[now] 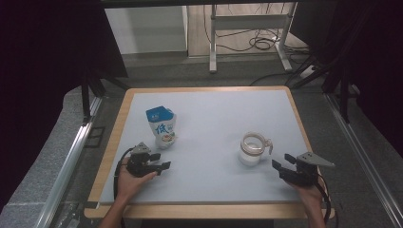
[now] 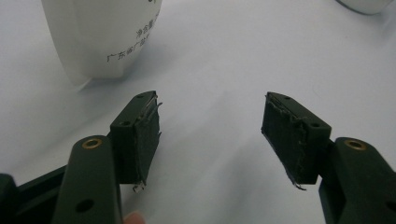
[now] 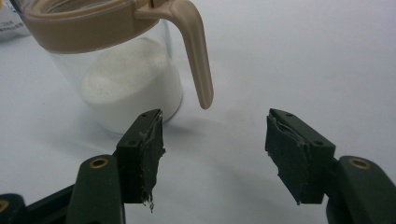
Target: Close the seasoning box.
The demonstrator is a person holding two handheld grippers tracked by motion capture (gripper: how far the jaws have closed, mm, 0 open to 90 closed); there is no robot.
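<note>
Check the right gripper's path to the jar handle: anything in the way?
Nothing visible. The right gripper is open, with bare table between it and the jar. The handle hangs just ahead of the gap.

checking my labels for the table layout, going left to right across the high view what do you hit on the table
left gripper → blue and white pouch → clear jar with a tan rim and handle, white powder inside → right gripper
</note>
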